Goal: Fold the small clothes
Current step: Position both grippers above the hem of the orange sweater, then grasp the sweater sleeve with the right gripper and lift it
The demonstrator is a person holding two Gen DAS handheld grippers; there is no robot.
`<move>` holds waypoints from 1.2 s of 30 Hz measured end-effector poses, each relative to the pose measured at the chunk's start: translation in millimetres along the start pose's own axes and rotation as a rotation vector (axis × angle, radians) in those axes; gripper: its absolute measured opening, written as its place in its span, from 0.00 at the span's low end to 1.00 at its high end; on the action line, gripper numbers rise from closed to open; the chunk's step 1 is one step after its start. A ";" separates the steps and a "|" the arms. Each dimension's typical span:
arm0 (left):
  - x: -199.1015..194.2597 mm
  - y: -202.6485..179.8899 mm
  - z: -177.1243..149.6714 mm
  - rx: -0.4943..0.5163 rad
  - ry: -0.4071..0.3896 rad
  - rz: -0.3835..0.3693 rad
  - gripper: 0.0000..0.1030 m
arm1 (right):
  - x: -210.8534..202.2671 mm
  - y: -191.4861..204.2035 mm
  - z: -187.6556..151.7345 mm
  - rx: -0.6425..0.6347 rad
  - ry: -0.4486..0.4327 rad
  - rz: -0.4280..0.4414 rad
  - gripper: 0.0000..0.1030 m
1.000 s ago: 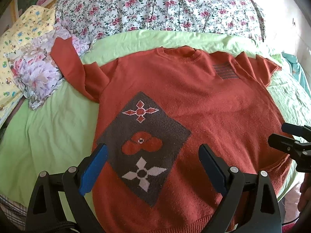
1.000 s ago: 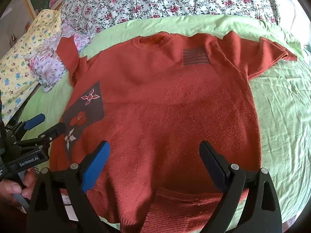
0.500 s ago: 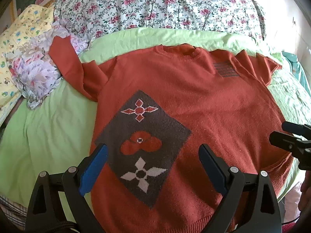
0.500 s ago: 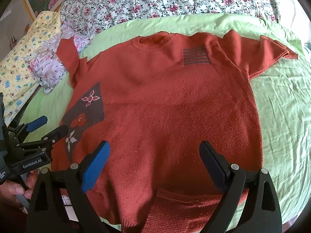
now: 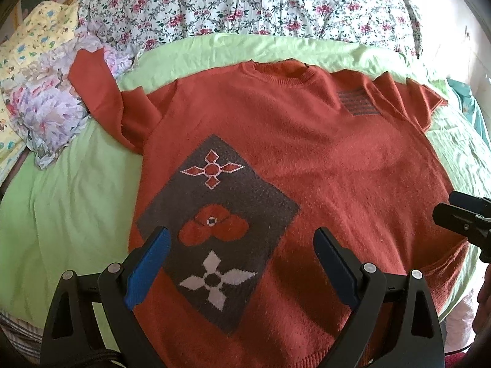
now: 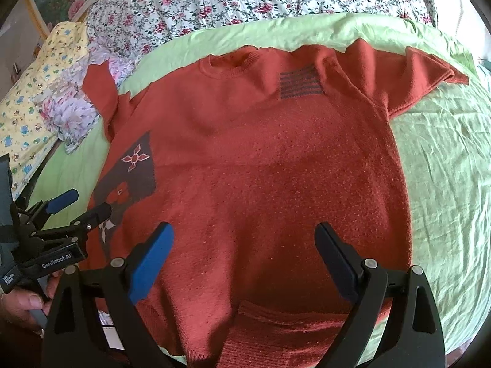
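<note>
A rust-red knitted sweater (image 5: 322, 159) lies flat, front up, on a light green sheet (image 5: 70, 202). It has a dark grey diamond patch with flower motifs (image 5: 214, 224) and a small striped patch (image 5: 357, 102). It fills the right wrist view too (image 6: 276, 184). Its left sleeve (image 5: 101, 92) lies bent over floral cloth; its right sleeve (image 6: 408, 76) spreads out. My left gripper (image 5: 241, 263) is open and empty above the lower left of the sweater. My right gripper (image 6: 244, 260) is open and empty above the hem (image 6: 285, 331), which is folded up.
A floral quilt (image 5: 245, 3) lies bunched across the back of the bed. A pale flowered cloth (image 5: 46, 110) and a yellow printed pillow (image 5: 33, 40) lie at the left. The other gripper shows at the right edge of the left wrist view (image 5: 466, 217) and the left edge of the right wrist view (image 6: 58, 224).
Both grippers have shifted slightly over the sweater, staying open. The sweater has not moved.
</note>
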State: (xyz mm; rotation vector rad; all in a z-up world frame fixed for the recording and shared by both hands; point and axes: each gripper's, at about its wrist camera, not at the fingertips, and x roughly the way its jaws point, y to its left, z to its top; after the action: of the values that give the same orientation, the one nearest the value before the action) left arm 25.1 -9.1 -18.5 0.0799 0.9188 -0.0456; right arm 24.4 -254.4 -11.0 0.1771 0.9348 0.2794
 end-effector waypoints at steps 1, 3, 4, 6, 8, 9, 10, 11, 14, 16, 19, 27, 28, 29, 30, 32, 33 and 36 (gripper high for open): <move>2.4 -0.7 1.4 -0.003 0.007 -0.003 0.92 | -0.9 -3.0 0.4 -0.003 -0.025 0.001 0.90; 6.0 -1.9 3.1 -0.003 0.020 -0.007 0.92 | -0.7 -9.0 2.6 0.013 -0.036 -0.002 0.90; 8.9 -3.0 4.5 -0.002 0.039 -0.015 0.92 | -0.8 -12.5 3.4 0.022 -0.042 -0.001 0.90; 14.4 -5.8 7.1 -0.002 0.058 -0.019 0.92 | 0.2 -21.1 5.1 0.052 -0.043 -0.004 0.90; 18.7 -7.9 9.0 -0.002 0.074 -0.021 0.92 | 2.2 -28.5 6.1 0.074 -0.036 -0.007 0.90; 20.4 -8.7 9.3 -0.005 0.090 -0.027 0.92 | 3.6 -33.1 6.8 0.086 -0.029 -0.010 0.90; 22.3 -9.9 10.7 -0.003 0.089 -0.027 0.92 | 4.5 -38.0 7.9 0.095 -0.024 -0.015 0.90; 24.3 -11.3 12.8 -0.001 0.085 -0.025 0.92 | 4.0 -41.2 8.5 0.096 -0.023 -0.021 0.90; 30.5 -12.6 21.8 0.002 0.083 -0.016 0.92 | 1.1 -64.2 16.4 0.154 -0.019 -0.032 0.90; 37.3 -12.7 30.8 -0.001 0.086 -0.010 0.92 | -1.5 -86.3 23.9 0.208 -0.024 -0.048 0.90; 48.6 -12.2 47.8 -0.005 0.094 0.001 0.92 | -4.8 -121.6 35.7 0.285 -0.035 -0.078 0.90; 76.4 -5.1 111.0 -0.022 0.059 0.048 0.92 | -4.7 -248.5 91.2 0.485 -0.060 -0.214 0.90; 80.9 -4.3 120.1 -0.023 0.056 0.055 0.92 | -3.2 -260.4 99.7 0.500 -0.063 -0.228 0.90; 85.8 -3.1 129.4 -0.022 0.050 0.066 0.92 | -3.4 -276.6 109.9 0.519 -0.074 -0.246 0.90; 89.0 -1.5 136.2 -0.024 0.041 0.075 0.92 | -3.8 -292.4 119.7 0.540 -0.089 -0.262 0.90; 97.9 1.7 151.5 -0.026 0.033 0.101 0.92 | -3.8 -323.9 139.5 0.581 -0.122 -0.274 0.90; 102.0 2.8 157.2 -0.029 0.035 0.109 0.92 | -3.9 -338.8 147.8 0.603 -0.139 -0.278 0.90; 117.6 6.5 172.5 -0.051 0.040 0.130 0.92 | 4.6 -378.4 172.3 0.684 -0.173 -0.283 0.90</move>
State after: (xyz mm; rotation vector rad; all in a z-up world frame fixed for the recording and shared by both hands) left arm 233.5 -18.5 -7.5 0.0931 0.9529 0.1001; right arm 227.2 -617.3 -16.1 0.6792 0.8415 -0.3244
